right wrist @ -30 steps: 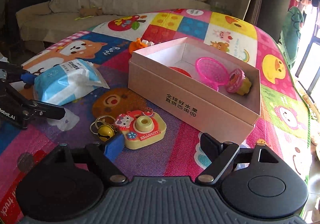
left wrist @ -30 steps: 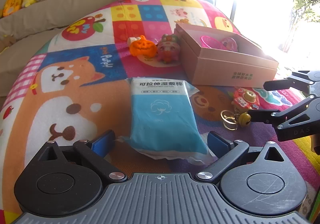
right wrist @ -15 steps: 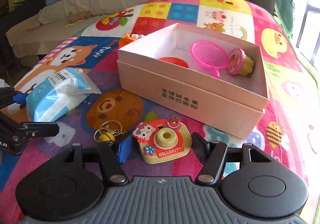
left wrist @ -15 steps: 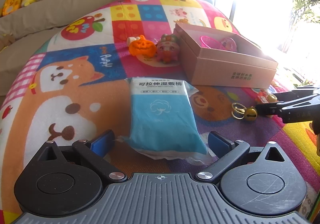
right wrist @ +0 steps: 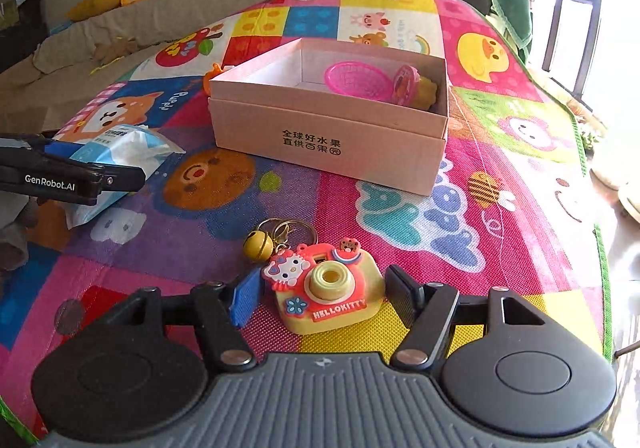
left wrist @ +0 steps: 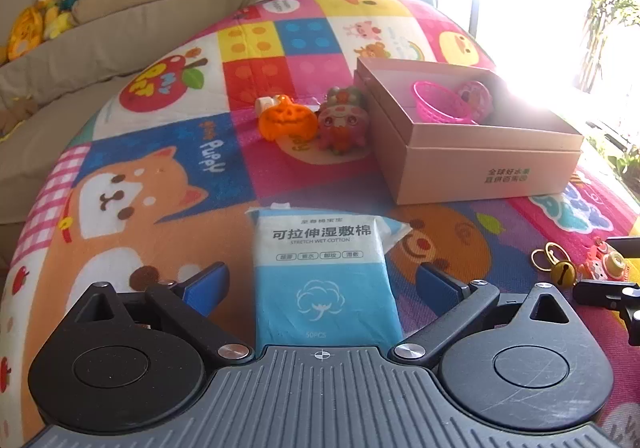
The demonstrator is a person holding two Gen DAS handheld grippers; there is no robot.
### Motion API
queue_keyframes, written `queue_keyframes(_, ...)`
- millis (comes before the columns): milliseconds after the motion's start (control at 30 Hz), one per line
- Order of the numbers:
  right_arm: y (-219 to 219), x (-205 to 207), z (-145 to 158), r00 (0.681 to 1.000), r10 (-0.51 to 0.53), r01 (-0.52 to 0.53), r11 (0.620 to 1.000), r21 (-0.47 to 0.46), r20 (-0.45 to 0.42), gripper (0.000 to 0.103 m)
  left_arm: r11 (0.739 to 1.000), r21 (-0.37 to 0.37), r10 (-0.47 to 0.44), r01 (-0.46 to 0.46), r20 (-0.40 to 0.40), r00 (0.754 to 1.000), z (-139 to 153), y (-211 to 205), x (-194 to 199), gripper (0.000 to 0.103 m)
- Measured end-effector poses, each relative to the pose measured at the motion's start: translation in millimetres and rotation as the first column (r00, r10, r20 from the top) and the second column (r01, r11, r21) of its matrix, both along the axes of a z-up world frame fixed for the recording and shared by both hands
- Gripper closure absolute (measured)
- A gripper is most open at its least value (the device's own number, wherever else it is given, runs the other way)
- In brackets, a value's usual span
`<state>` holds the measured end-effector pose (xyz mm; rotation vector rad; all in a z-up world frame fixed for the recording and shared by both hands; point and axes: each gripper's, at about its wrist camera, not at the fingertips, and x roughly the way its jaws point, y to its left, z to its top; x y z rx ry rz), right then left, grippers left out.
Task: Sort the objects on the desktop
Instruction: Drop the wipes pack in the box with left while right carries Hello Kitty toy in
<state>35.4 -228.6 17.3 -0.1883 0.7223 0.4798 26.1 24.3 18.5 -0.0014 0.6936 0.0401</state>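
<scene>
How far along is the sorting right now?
Done: the pink basket and a round pink toy lie in the box. In hand: the right gripper brackets the camera keychain, jaws opening, not visibly clamped. The left gripper straddles the cotton pack. Left: pumpkin and pink figure.

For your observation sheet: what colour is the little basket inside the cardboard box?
Bright pink. The basket lies in the box, clearest in the right wrist view.
</scene>
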Motion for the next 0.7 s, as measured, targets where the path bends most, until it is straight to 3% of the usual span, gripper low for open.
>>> queue_keyframes(67, -1, 1, 0, 1.0, 0.01, -0.01, 1.0, -0.013, 0.004, 0.03, 1.0, -0.009, -0.01, 0.01, -0.004, 1.0, 0, -1, 2, 0.002)
queue_keyframes(133, -2, 1, 0, 1.0, 0.024, -0.024, 1.0, -0.014, 0.0, 0.029, 1.0, -0.003, -0.018, 0.018, -0.009, 1.0, -2, -4, 3, 0.009)
queue_keyframes(167, -3, 1, 1, 1.0, 0.03, -0.03, 0.999, -0.012, -0.004, 0.029, 1.0, 0.005, -0.015, 0.015, -0.015, 1.0, -3, -6, 4, 0.017)
queue_keyframes(200, -5, 0, 1, 0.999, 0.038, -0.038, 0.999, -0.007, -0.011, 0.031, 1.0, 0.011, -0.011, 0.011, -0.019, 1.0, -4, -6, 4, 0.026)
queue_keyframes(267, -6, -3, 3, 0.999, 0.048, -0.048, 0.999, 0.005, -0.023, 0.046, 1.0, 0.015, -0.012, 0.012, -0.029, 0.999, -6, -6, 3, 0.035)
queue_keyframes(467, -8, -17, 14, 0.995, 0.093, -0.093, 0.996, -0.011, -0.032, 0.047, 0.993, 0.07, -0.091, 0.091, -0.015, 0.996, 4, -18, -20, 0.044)
queue_keyframes(533, -15, -19, 36, 0.996, 0.087, -0.087, 0.996, 0.009, 0.002, 0.047, 0.992, 0.034, -0.125, 0.124, 0.018, 0.992, 24, -18, -25, 0.044)
queue_keyframes(700, -33, -7, 124, 0.979, 0.017, -0.033, 0.996, 0.078, 0.202, 0.047, 0.983, 0.054, -0.183, 0.175, 0.252, 0.95, 115, -29, -1, 0.044)
